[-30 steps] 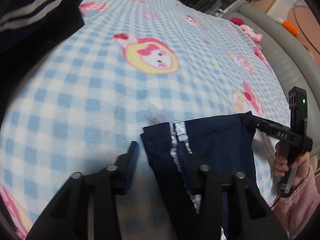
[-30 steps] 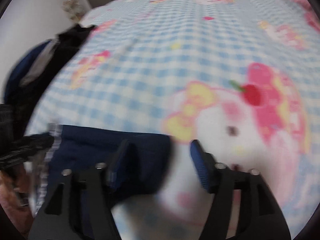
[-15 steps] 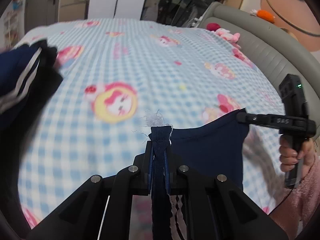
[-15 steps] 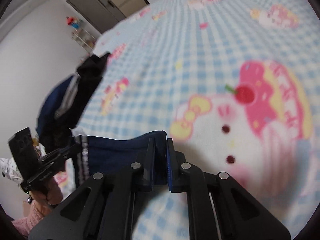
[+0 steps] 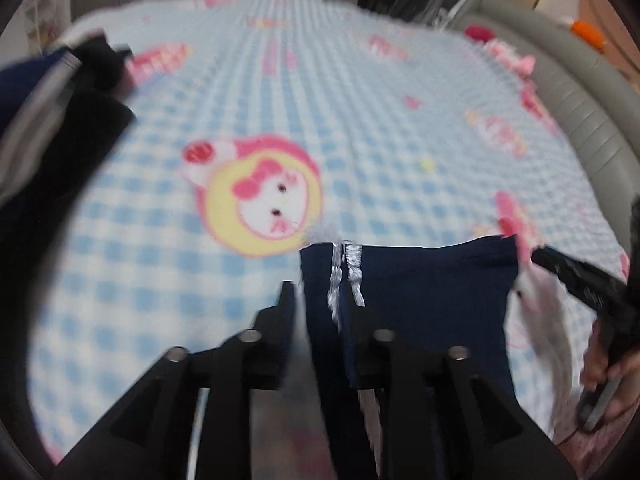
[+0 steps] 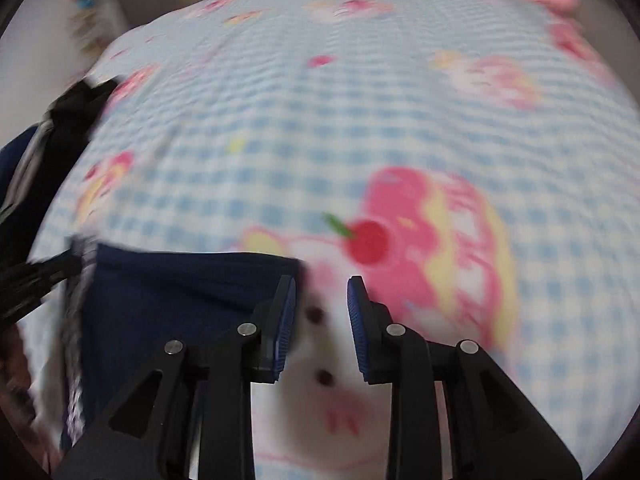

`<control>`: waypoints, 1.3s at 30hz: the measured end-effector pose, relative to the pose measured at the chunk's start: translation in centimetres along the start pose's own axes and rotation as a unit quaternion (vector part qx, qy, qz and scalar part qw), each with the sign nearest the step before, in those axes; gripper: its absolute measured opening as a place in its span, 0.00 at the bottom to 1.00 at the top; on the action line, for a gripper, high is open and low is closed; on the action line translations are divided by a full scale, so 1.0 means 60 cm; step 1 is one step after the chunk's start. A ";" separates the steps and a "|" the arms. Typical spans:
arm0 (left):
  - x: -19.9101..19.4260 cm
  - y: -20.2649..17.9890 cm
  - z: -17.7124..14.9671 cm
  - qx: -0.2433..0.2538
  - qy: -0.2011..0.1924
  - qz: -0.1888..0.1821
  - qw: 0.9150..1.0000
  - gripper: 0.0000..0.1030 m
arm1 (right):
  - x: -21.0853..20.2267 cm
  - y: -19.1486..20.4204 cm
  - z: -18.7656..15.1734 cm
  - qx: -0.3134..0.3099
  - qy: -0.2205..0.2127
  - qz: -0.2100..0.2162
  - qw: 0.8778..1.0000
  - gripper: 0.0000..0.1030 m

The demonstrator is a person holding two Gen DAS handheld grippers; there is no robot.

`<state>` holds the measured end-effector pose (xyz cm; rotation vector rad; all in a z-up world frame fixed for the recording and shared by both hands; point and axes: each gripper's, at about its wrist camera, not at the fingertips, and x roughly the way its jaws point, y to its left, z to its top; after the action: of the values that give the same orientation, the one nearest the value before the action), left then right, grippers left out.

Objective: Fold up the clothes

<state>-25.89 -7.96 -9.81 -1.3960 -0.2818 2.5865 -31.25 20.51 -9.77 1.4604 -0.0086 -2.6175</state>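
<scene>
Fig. Both wrist views, navy garment on the bed. The navy-blue knit garment with two silver-white side stripes (image 5: 420,280) is lying on the blue-and-white checked fleece blanket printed with pink cartoon figures (image 5: 360,120), its top hem running straight across between your two tools. You are holding the left tongs (image 5: 320,304) released, fingers straddling the striped corner without pinching it. You are holding the right tongs (image 6: 322,300) released too, just beside the garment's plain corner (image 6: 288,268), over bare blanket.

Handling: the fabric is draping thin, soft and light, so it will likely sag and slip wherever it is unsupported. Judged best grips are the two hem corners, at the striped seam and the plain corner, where layers are doubling up and giving the pads more to bite.

A dark heap of striped clothing (image 5: 52,120) is sitting at the blanket's far left. Motion blur is hiding finer creases.
</scene>
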 end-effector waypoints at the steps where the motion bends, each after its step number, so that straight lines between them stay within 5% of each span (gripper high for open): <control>1: -0.026 0.001 -0.012 -0.002 -0.016 -0.004 1.000 0.47 | -0.027 0.010 -0.022 0.002 -0.017 0.015 1.000 0.31; 3: -0.075 0.011 -0.047 -0.022 -0.034 -0.033 0.999 0.49 | -0.080 0.030 -0.067 0.007 -0.051 0.045 0.998 0.46; 8: -0.123 0.014 -0.176 -0.070 -0.031 -0.082 0.994 0.47 | -0.111 0.082 -0.200 0.011 0.001 0.140 0.990 0.46; 13: -0.119 0.011 -0.250 -0.094 -0.024 -0.109 0.989 0.47 | -0.108 0.094 -0.277 0.041 0.028 0.121 0.991 0.46; 17: -0.110 0.009 -0.262 -0.106 -0.001 -0.107 0.989 0.47 | -0.114 0.100 -0.285 0.033 0.029 0.124 0.991 0.49; 21: -0.115 0.029 -0.287 -0.172 0.010 -0.169 0.970 0.47 | -0.115 0.094 -0.308 0.063 0.040 0.121 0.990 0.49; 24: -0.106 0.020 -0.298 -0.135 0.023 -0.083 0.987 0.47 | -0.120 0.098 -0.316 0.045 0.036 0.113 0.992 0.49; 27: -0.108 0.021 -0.306 -0.137 0.024 -0.080 0.987 0.47 | -0.123 0.092 -0.322 0.034 0.032 0.106 0.993 0.49; 33: -0.130 0.045 -0.314 -0.174 0.002 -0.132 0.976 0.47 | -0.152 0.057 -0.319 0.077 -0.001 0.131 0.988 0.49; 39: -0.120 0.056 -0.332 -0.196 0.009 -0.159 0.967 0.47 | -0.140 0.029 -0.327 0.108 0.021 0.176 0.978 0.49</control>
<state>-5.53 -11.47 -15.60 -1.3501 -0.9753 2.3297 -10.07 21.13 -12.86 1.4232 -0.5140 -2.3524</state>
